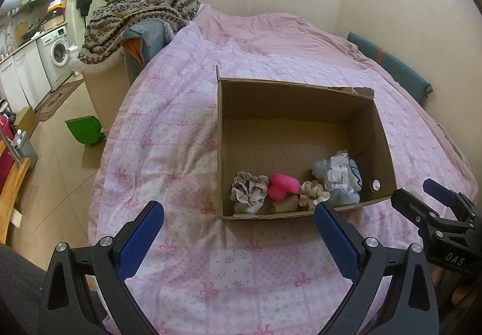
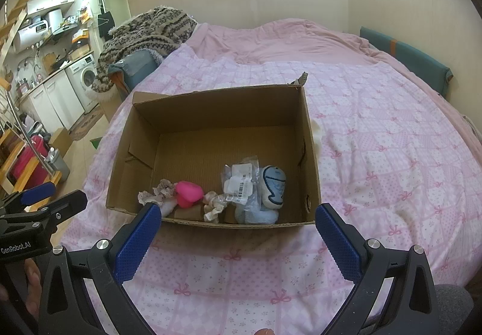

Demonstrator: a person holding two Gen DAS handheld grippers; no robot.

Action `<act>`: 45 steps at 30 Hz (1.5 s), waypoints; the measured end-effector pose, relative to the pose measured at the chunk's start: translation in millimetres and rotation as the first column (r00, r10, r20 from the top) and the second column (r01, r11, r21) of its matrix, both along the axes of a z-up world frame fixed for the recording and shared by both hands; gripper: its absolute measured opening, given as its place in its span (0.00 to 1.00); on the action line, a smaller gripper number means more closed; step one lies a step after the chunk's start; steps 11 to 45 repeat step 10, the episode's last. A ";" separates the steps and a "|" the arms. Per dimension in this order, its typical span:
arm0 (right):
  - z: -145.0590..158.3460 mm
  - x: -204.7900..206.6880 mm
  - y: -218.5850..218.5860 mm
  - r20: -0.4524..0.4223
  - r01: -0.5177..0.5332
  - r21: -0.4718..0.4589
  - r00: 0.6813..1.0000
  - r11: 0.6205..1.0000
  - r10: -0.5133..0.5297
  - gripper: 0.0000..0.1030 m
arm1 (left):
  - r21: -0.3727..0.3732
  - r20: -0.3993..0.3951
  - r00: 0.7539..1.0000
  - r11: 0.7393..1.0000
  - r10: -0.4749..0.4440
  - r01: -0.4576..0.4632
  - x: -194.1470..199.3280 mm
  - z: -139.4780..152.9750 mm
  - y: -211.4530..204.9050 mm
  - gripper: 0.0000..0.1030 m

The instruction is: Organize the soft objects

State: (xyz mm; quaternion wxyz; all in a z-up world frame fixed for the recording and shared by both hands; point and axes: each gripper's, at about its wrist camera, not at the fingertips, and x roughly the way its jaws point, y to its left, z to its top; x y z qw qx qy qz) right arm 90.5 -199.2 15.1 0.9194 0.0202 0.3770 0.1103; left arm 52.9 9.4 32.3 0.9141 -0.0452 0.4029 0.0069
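Note:
An open cardboard box (image 1: 289, 100) (image 2: 211, 106) stands on the pink bed. Along its near wall lie a grey lace scrunchie (image 1: 248, 192) (image 2: 158, 192), a bright pink soft toy (image 1: 283, 186) (image 2: 188, 192), a cream scrunchie (image 1: 313, 195) (image 2: 214, 204) and a light blue plush with a plastic bag on it (image 1: 339, 180) (image 2: 262, 193). My left gripper (image 1: 239, 232) is open and empty, in front of the box's near left corner. My right gripper (image 2: 238, 232) is open and empty, just before the box's near wall. Each gripper shows in the other's view: the right (image 1: 421, 196), the left (image 2: 57, 193).
The pink patterned quilt (image 1: 180, 130) (image 2: 376, 154) covers the bed. A knitted patterned blanket (image 1: 141, 12) (image 2: 150, 27) is piled at the far left. A teal headboard cushion (image 1: 388, 64) lies far right. A green bin (image 1: 86, 130) stands on the floor left; the kitchen is beyond.

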 end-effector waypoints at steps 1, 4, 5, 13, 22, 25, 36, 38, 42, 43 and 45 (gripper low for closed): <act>-0.1 0.1 0.1 -0.001 -0.001 0.001 1.000 1.000 0.001 1.00 | -0.001 -0.001 1.000 1.000 -0.001 0.001 0.1 -0.1 0.0 0.97; 0.0 -0.4 0.4 0.000 -0.003 -0.002 1.000 1.000 0.003 1.00 | -0.002 -0.002 1.000 1.000 0.001 -0.001 0.0 0.1 -0.2 0.97; -0.1 -0.4 0.8 0.000 -0.003 -0.003 1.000 1.000 0.003 1.00 | -0.004 -0.003 1.000 1.000 0.000 0.000 0.1 -0.3 0.1 0.97; 0.0 -0.6 0.8 0.000 -0.002 0.000 1.000 1.000 0.002 1.00 | -0.012 -0.001 1.000 1.000 -0.010 0.010 -1.2 -0.3 0.4 0.97; 0.0 -0.6 0.8 0.000 -0.002 0.000 1.000 1.000 0.002 1.00 | -0.012 -0.001 1.000 1.000 -0.010 0.010 -1.2 -0.3 0.4 0.97; 0.0 -0.6 0.8 0.000 -0.002 0.000 1.000 1.000 0.002 1.00 | -0.012 -0.001 1.000 1.000 -0.010 0.010 -1.2 -0.3 0.4 0.97; 0.0 -0.6 0.8 0.000 -0.002 0.000 1.000 1.000 0.002 1.00 | -0.012 -0.001 1.000 1.000 -0.010 0.010 -1.2 -0.3 0.4 0.97; 0.0 -0.6 0.8 0.000 -0.002 0.000 1.000 1.000 0.002 1.00 | -0.012 -0.001 1.000 1.000 -0.010 0.010 -1.2 -0.3 0.4 0.97; 0.0 -0.6 0.8 0.000 -0.002 0.000 1.000 1.000 0.002 1.00 | -0.012 -0.001 1.000 1.000 -0.010 0.010 -1.2 -0.3 0.4 0.97; 0.0 -0.6 0.8 0.000 -0.002 0.000 1.000 1.000 0.002 1.00 | -0.012 -0.001 1.000 1.000 -0.010 0.010 -1.2 -0.3 0.4 0.97; 0.0 -0.6 0.8 0.000 -0.002 0.000 1.000 1.000 0.002 1.00 | -0.012 -0.001 1.000 1.000 -0.010 0.010 -1.2 -0.3 0.4 0.97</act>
